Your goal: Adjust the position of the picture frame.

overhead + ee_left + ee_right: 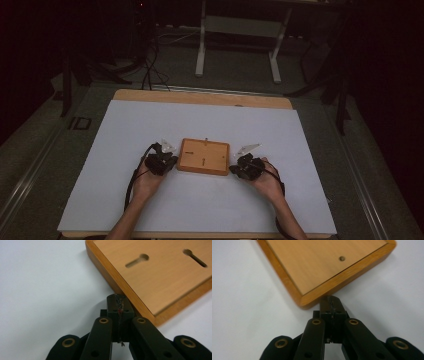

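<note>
Wooden board point(204, 156) edges flanked by closed grippers.

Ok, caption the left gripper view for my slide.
Closed left tongs meet the edge of a wooden board with two keyhole slots, on a white table.

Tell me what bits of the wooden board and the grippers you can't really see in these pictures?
- Wooden board: its underside is hidden against the white sheet in the high view.
- Board's far edge: cut off by the top of the left gripper view.
- Left gripper and right gripper: whether either tip touches the board is hard to tell, since the jaws cover the contact.
</note>
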A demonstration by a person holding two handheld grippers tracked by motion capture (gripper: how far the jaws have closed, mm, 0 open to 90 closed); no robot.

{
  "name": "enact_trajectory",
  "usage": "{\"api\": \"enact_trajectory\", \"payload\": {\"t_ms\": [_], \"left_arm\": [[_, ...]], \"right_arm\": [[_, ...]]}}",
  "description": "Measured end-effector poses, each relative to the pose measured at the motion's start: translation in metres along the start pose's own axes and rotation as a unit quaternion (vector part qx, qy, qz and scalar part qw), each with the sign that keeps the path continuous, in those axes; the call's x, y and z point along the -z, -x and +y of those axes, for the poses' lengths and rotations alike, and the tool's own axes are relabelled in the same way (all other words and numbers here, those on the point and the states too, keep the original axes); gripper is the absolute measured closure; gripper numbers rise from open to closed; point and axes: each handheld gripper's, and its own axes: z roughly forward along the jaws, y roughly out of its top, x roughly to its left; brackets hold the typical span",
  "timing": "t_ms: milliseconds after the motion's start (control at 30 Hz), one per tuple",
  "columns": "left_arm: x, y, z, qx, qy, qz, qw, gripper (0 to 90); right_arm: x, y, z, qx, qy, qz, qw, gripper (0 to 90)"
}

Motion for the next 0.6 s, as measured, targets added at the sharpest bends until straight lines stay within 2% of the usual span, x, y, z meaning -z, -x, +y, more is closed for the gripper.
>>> {"api": "enact_trajectory", "payload": {"t_ms": [133,233,400,600], "left_arm": [[0.004,0.005,-0.003,-0.006,-0.006,-0.005,1.0,90.0],[0.006,0.009,-0.004,-0.009,-0.007,-0.012,0.9999,90.0],[0.007,0.011,-0.005,-0.011,-0.009,-0.015,0.9998,90.0],[0.006,0.011,-0.004,-0.016,-0.007,-0.011,0.9998,90.0]], "right_arm": [[-0.002,0.003,0.003,-0.009,0.0,-0.017,0.9998,90.0],[-0.003,0.007,0.004,-0.026,0.003,-0.027,0.9993,90.0],[-0.003,0.012,0.004,-0.039,0.006,-0.024,0.9989,89.9],[-0.004,0.012,0.004,-0.038,0.007,-0.026,0.9989,89.9]]}}
